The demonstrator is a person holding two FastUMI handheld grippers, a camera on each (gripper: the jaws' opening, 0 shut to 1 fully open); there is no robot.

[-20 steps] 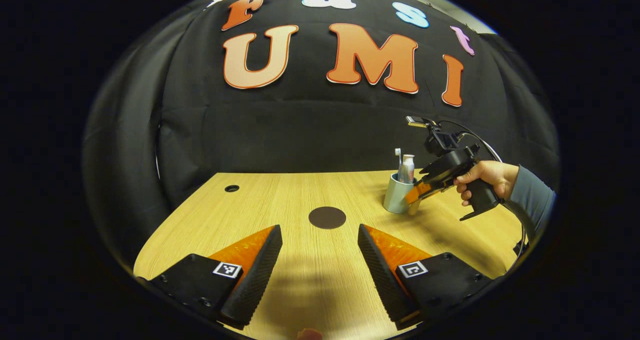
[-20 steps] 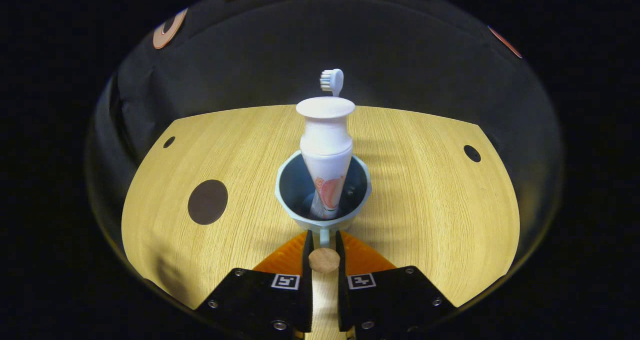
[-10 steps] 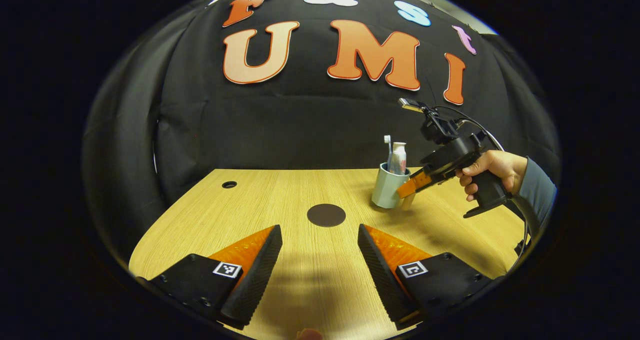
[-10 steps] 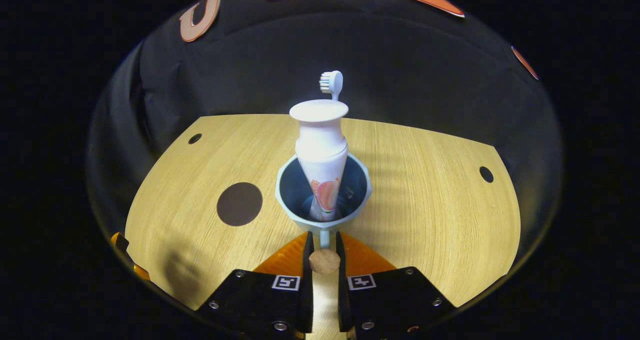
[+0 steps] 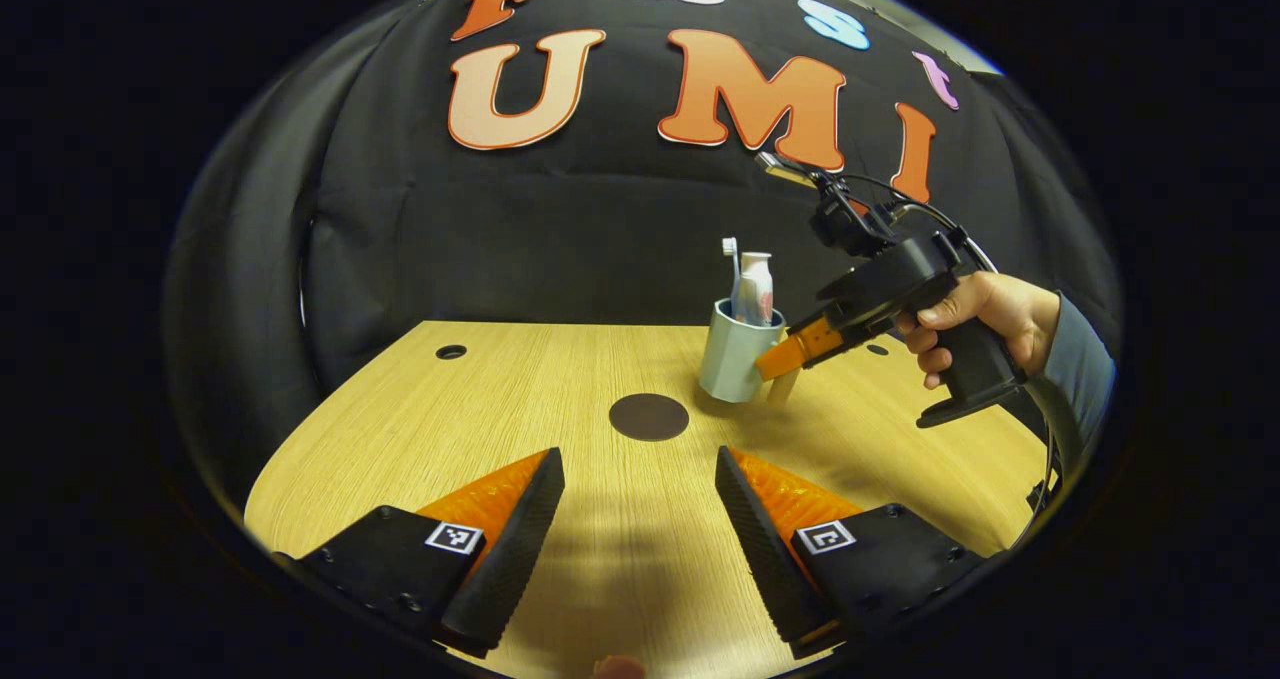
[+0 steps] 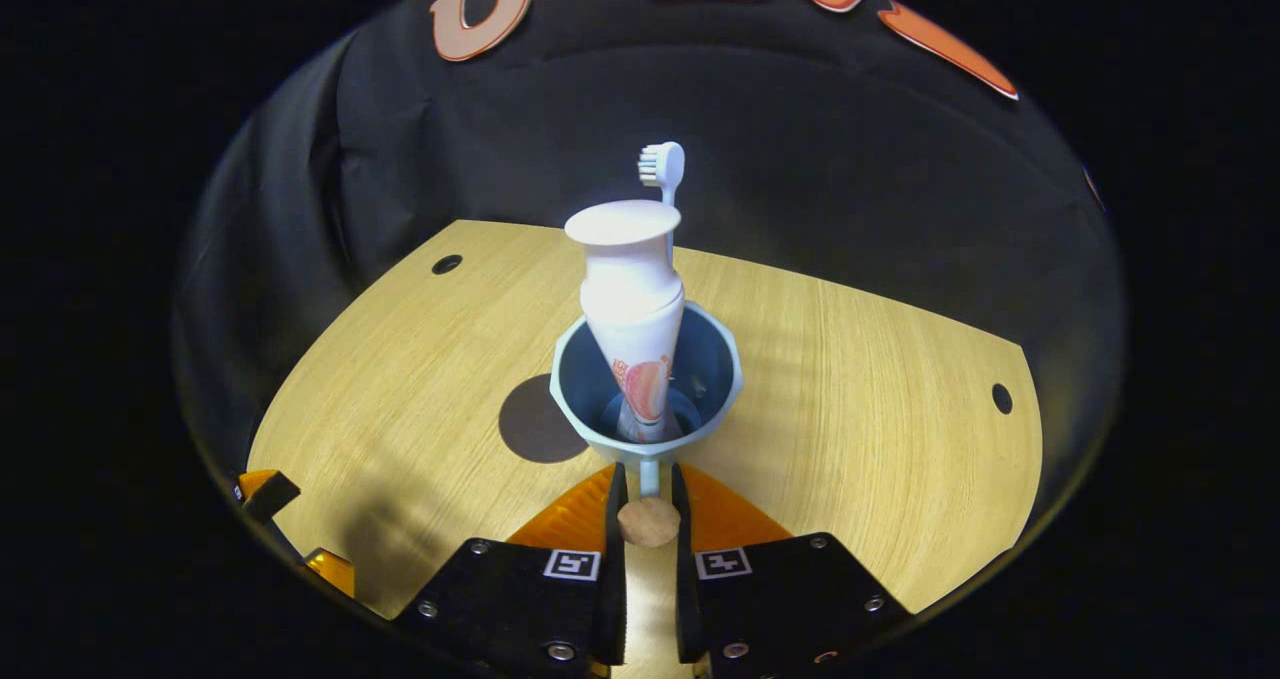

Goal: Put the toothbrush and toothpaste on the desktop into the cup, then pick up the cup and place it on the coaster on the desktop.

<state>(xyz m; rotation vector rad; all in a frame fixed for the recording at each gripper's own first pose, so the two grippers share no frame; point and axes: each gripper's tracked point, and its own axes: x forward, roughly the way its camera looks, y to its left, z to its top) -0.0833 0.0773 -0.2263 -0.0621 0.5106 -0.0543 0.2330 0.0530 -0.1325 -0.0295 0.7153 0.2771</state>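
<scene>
A: Where was the cup (image 5: 730, 364) at that point?

B: In the left gripper view it hung right of centre, lifted clear of the wooden desktop (image 5: 480, 399), with the toothbrush (image 5: 731, 259) and toothpaste tube (image 5: 755, 289) standing upright in it. The right gripper (image 6: 648, 494) had its fingers clenched on the cup's wooden handle (image 6: 648, 521), low in the middle of the right gripper view

A: And the coaster (image 5: 649, 417)?

B: A dark round disc at the centre of the left gripper view, just left of and below the cup. In the right gripper view the coaster (image 6: 535, 421) peeked out from behind the cup's left wall, so the cup seemed almost over it but offset to the right

A: So what did the next move turn on?

B: My guess: a small shift toward the left of the frame, then straight down, keeping the cup's long axis vertical so the tube would not tip out

A: The left gripper (image 5: 640, 519)?

B: Released, fingers spread wide at the bottom of its own view, pointing at the coaster but holding nothing. The right one was plainly the nearer to the job
</scene>
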